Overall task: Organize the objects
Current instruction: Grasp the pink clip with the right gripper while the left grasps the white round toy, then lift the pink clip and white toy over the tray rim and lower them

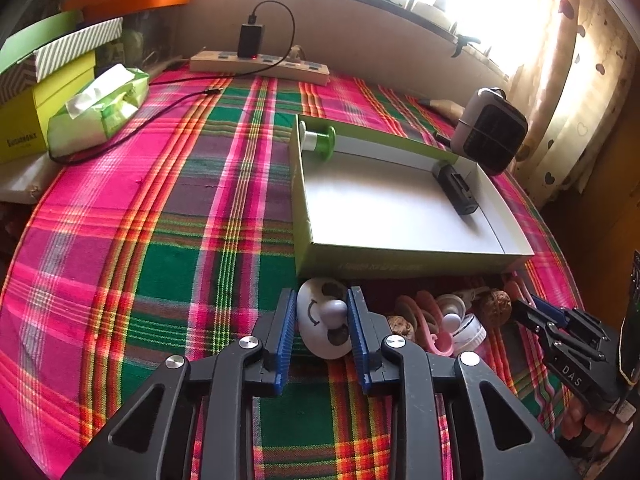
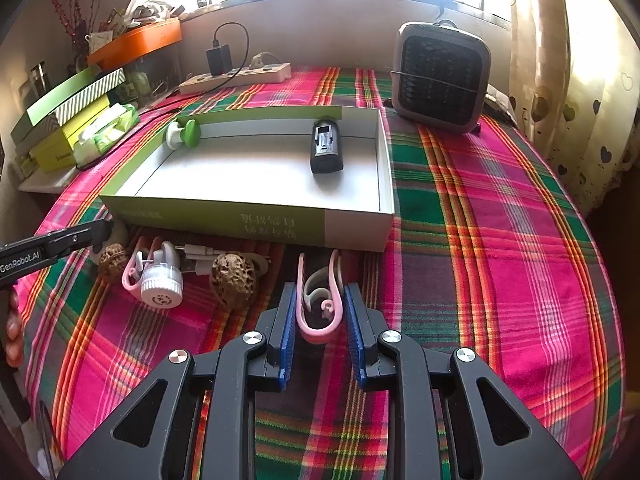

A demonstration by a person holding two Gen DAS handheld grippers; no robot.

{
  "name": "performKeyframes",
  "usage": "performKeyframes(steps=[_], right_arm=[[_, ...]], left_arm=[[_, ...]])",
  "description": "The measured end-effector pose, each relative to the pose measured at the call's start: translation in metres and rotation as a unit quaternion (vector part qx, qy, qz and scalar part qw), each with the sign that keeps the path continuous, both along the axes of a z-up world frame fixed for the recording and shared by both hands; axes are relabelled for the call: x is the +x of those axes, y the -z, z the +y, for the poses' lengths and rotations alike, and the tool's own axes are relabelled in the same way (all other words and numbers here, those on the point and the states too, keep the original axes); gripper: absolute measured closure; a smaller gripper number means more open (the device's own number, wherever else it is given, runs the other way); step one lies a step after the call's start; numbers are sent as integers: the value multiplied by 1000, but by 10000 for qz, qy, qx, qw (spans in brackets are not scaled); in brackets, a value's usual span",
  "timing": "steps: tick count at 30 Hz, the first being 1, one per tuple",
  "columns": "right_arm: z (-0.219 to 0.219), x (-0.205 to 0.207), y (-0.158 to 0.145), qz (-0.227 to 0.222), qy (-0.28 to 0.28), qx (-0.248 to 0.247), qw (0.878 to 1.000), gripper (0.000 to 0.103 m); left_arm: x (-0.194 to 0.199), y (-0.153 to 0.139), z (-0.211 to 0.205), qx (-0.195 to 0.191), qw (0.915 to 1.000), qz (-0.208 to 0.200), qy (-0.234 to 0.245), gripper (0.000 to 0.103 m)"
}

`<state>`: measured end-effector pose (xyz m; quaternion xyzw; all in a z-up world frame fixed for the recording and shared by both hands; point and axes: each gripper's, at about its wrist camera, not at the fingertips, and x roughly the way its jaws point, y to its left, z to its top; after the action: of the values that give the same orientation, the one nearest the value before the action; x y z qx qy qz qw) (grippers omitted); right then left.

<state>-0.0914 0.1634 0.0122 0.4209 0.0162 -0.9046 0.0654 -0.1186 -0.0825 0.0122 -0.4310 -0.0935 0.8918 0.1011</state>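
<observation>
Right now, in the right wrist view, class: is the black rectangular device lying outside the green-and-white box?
No. The black device lies inside the box, on its white floor near the far right corner.

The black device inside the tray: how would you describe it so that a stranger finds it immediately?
Look for the shallow green-walled tray with a white floor on the plaid tablecloth. Only two things lie inside: a green and white spool in one far corner, and the black device near the opposite end. It is the dark, oblong one.
</observation>
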Motion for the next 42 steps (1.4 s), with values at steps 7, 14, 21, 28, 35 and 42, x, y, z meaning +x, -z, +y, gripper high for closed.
performKeyframes(steps=[7,14,21,28,35,42], right_arm=[[1,0,0,4,15,-6,10000,79],[-1,0,0,-11,-8,-11,10000,79],[-1,0,0,-6,-4,-9,10000,79],[-2,2,-2,26,1,3,10000,79],[-3,3,-6,86,-28,0,10000,79],[-5,5,-15,192,-94,-38,9998,79]], left_arm=[[-1,2,5,-88,10000,-19,30,76],[-4,5,6,18,10000,-55,34,74],[-3,2,5,29,10000,36,27,79],[1,1,3,14,10000,78,-7,79],[7,-7,1,27,9998,186,-20,79],[12,-20,1,29,9995,324,0,79]])
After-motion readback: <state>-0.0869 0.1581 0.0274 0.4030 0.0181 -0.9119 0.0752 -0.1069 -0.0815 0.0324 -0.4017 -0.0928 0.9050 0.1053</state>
